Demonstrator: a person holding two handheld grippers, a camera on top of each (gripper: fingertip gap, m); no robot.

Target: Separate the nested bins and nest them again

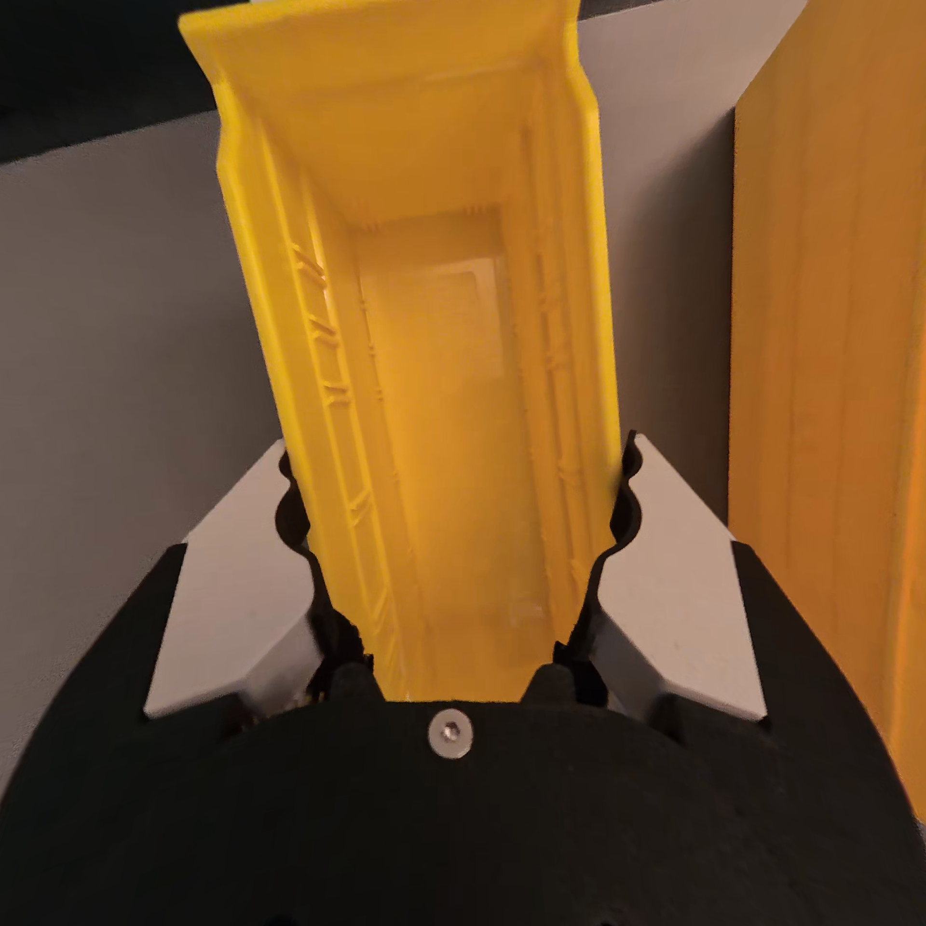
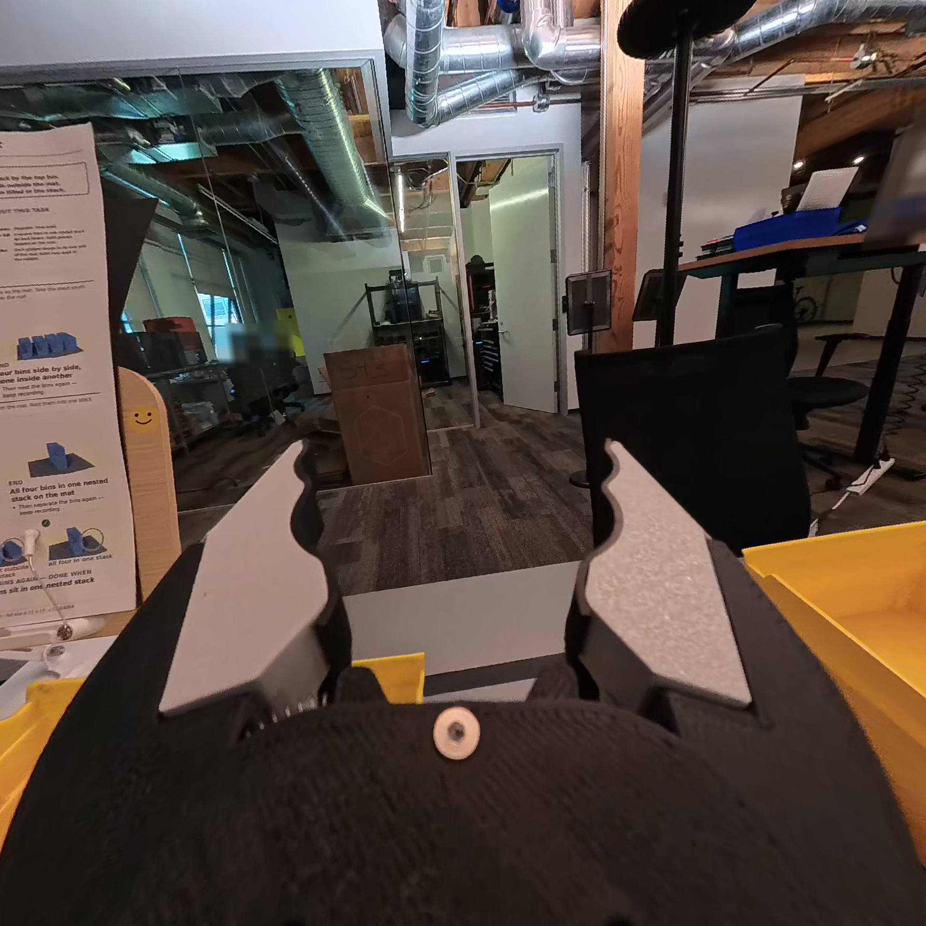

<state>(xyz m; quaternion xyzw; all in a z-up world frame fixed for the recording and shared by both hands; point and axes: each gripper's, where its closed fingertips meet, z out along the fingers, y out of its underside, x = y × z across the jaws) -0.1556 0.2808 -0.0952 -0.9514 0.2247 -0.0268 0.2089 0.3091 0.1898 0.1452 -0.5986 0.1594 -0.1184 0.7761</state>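
Observation:
In the left wrist view a yellow bin (image 1: 426, 300) stands between the fingers of my left gripper (image 1: 458, 481), its open inside facing the camera, over the grey mat (image 1: 100, 325). The jaws stand wide; the left pad (image 1: 293, 501) lies against the bin's wall, and a thin dark sliver shows at the right pad (image 1: 629, 481). Another yellow bin's wall (image 1: 827, 351) rises close on the right. My right gripper (image 2: 458, 481) is open and empty, held above the mat (image 2: 461, 616) and pointing out into the room. Yellow bins lie at its lower right (image 2: 852, 601) and lower left (image 2: 30, 716).
A printed instruction sheet (image 2: 50, 376) and a tan wooden figure (image 2: 150, 476) stand at the left. A black chair back (image 2: 701, 441) is beyond the table edge, and a cardboard box (image 2: 376, 411) stands on the floor farther off.

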